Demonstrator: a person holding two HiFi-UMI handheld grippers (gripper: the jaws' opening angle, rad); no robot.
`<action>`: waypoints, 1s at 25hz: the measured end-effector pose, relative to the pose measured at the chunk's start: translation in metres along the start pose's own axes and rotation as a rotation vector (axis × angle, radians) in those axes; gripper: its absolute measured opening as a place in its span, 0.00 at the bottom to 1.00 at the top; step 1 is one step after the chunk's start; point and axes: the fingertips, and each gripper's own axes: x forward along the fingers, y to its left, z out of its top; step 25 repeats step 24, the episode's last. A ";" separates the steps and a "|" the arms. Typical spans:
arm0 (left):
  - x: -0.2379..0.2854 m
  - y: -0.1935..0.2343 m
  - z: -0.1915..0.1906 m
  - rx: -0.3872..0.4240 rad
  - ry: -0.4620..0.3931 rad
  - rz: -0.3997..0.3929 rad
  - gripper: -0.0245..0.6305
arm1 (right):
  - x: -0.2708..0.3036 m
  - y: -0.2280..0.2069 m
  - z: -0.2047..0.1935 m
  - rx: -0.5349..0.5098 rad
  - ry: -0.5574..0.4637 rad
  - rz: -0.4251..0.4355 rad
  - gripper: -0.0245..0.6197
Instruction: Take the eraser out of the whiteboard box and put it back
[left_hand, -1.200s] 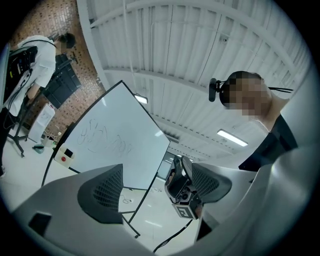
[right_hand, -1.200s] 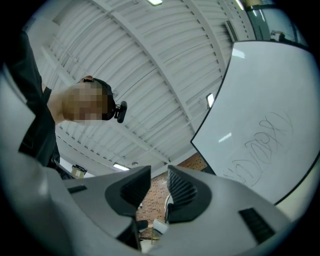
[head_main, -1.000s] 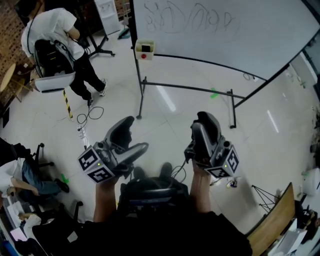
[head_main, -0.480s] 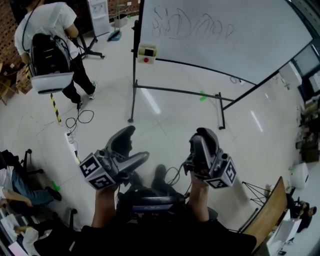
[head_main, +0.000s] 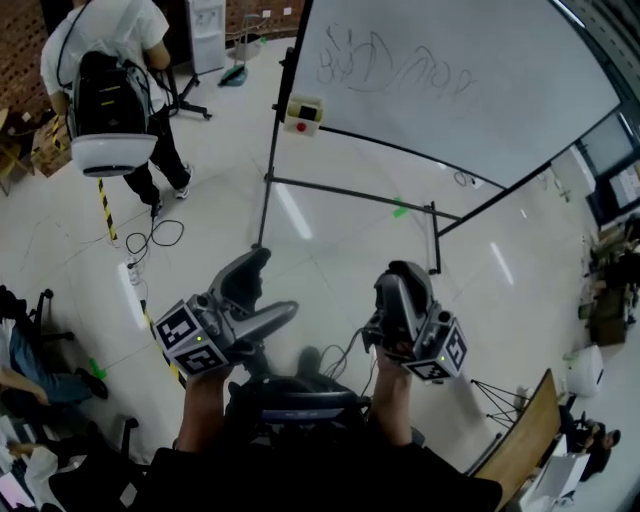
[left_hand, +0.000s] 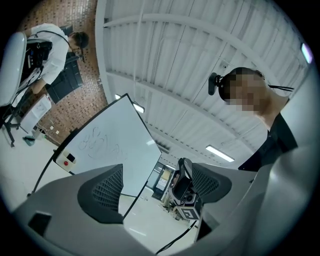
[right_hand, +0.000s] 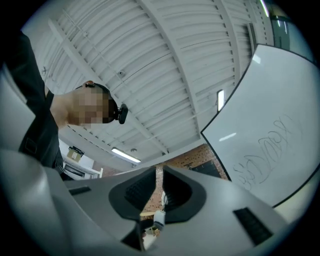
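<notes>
Whiteboard box (head_main: 303, 113) well ahead of both jaws; eraser not discernible.
Left gripper (head_main: 276, 283) spread, right gripper (head_main: 400, 272) just closing, nearly together, both empty. We expect it light, soft-faced: pinch the stiff sides.

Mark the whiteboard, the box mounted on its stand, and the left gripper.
whiteboard (head_main: 480, 120), head view, bare surface below the scribbles.
box (head_main: 304, 114), head view, middle of its cream body.
left gripper (head_main: 272, 285), head view, midway between its open fingertips.
</notes>
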 end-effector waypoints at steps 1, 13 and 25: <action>-0.001 -0.002 0.003 0.011 -0.008 0.009 0.69 | 0.002 0.002 0.003 0.002 -0.008 0.012 0.13; 0.026 -0.025 0.001 0.083 -0.006 0.054 0.69 | -0.019 -0.021 0.035 0.019 -0.081 0.067 0.11; 0.051 -0.029 -0.018 0.090 0.028 0.076 0.69 | -0.032 -0.041 0.049 0.028 -0.102 0.080 0.11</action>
